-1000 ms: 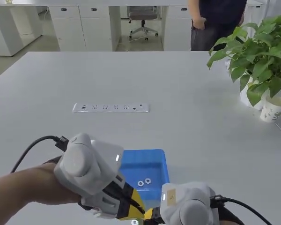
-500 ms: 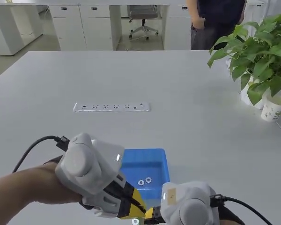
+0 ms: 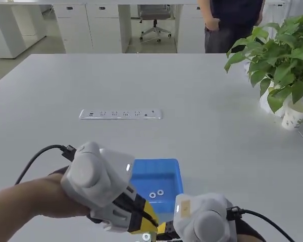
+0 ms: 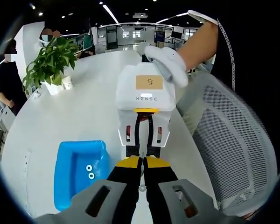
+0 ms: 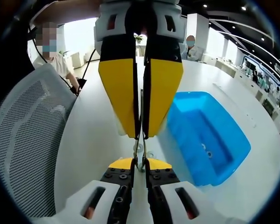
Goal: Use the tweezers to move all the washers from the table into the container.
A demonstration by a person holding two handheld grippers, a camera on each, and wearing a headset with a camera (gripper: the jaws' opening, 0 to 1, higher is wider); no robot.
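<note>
Beside blue container point(image 3: 156, 165) | left gripper point(image 5: 141, 134), right gripper point(image 5: 139, 164) clenched on tweezers point(image 5: 141, 116) | step, we judge: pinching washer point(image 5: 138, 149) | next: lift over rim.

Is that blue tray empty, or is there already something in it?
Not empty. Two washers lie side by side on the floor of the tray, near its middle.

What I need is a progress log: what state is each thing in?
left gripper: shut on the tweezers
right gripper: shut on the tweezers
tweezers: clamped between both grippers
container: open, two washers inside
washer on the table: loose, not gripped
</note>
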